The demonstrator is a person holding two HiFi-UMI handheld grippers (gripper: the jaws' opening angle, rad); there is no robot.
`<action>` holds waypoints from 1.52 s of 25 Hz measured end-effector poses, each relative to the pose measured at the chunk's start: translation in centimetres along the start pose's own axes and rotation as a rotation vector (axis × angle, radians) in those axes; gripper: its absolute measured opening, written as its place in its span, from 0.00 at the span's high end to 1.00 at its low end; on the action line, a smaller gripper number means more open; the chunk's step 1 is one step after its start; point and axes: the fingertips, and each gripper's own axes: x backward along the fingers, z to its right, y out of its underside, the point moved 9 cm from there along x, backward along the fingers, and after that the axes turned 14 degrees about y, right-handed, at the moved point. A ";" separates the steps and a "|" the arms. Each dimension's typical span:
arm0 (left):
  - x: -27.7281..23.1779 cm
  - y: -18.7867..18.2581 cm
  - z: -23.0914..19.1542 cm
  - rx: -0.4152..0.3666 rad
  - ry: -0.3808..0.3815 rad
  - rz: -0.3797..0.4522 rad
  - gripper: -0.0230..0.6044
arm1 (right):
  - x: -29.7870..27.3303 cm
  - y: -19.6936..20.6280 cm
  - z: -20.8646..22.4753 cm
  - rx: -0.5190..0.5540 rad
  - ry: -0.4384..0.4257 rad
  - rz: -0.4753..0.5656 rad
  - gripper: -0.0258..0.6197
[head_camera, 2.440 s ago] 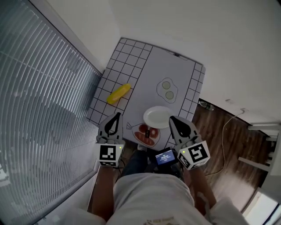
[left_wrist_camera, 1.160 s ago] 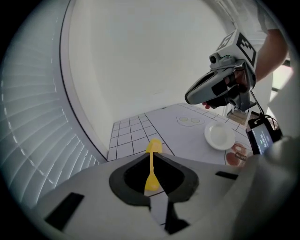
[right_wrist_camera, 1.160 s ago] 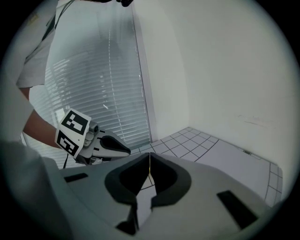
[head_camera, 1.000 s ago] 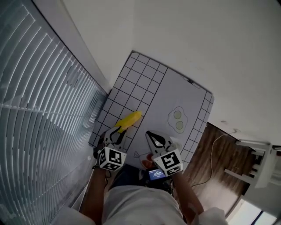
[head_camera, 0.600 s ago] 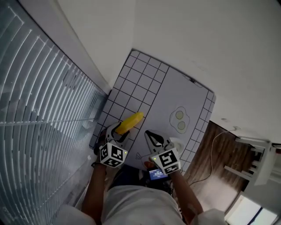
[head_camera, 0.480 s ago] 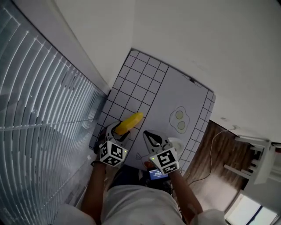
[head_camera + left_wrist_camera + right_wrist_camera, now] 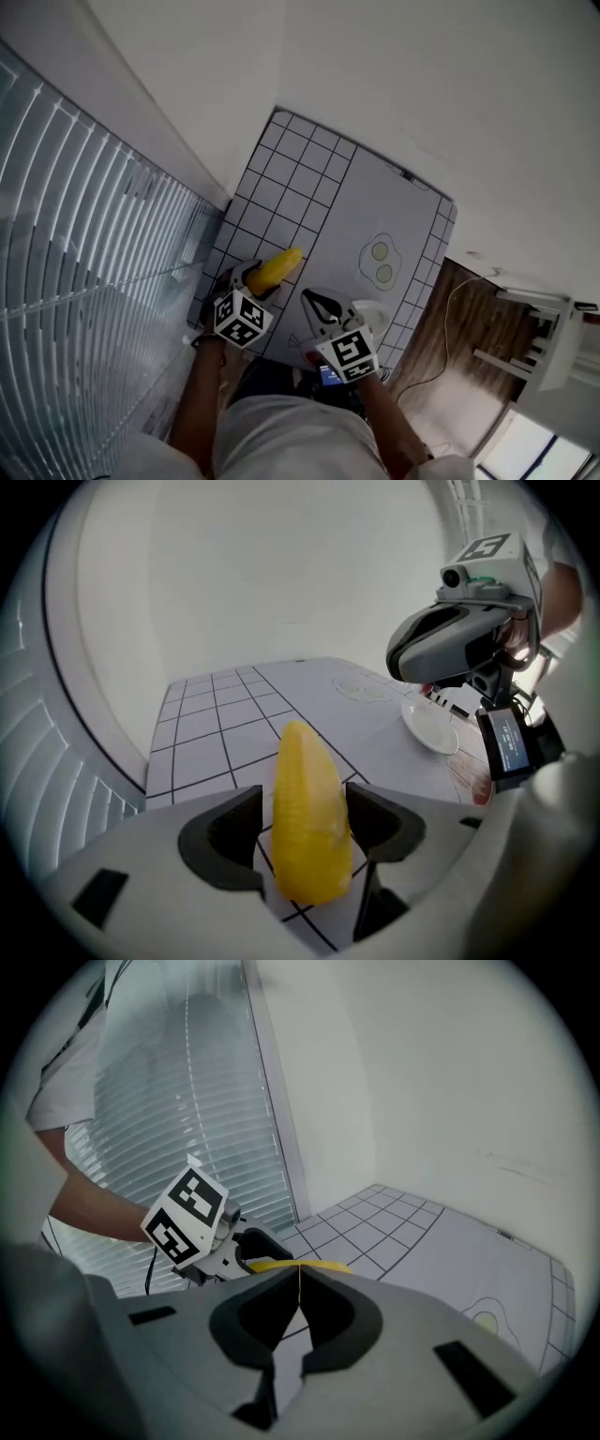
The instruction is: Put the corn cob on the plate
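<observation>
1. Corn cob [image 7: 307,799] lies on the gridded part of the table [image 7: 291,187], between the spread jaws of my left gripper [image 7: 302,834], with its thick end towards me and its tip pointing away.
2. Those jaws have just been opening. They are not pinching the cob: there is a clear gap on one side, and the other pad is close to it or at most brushing it.
3. My right gripper [image 7: 298,1321] has its jaws pressed together with nothing between them. It hangs just beside the left one, over the near edge of the table.
4. The white plate [image 7: 433,731] sits empty, off to the cob's right and near the table's front edge. In the head view my right gripper partly covers it.
5. As I judge it, the reach is finished and the grasp is not yet made; nothing has been lifted.
6. Next I should close on the thick middle of the cob. It is round and tapered, so a pinch near the tip could squeeze it out.
7. Then I lift and carry it right to the plate, and my right gripper should keep out of that path.
</observation>
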 end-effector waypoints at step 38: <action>-1.4 1.6 0.0 -0.006 0.004 0.110 0.57 | 5.4 2.0 3.0 -0.138 0.118 -0.010 0.95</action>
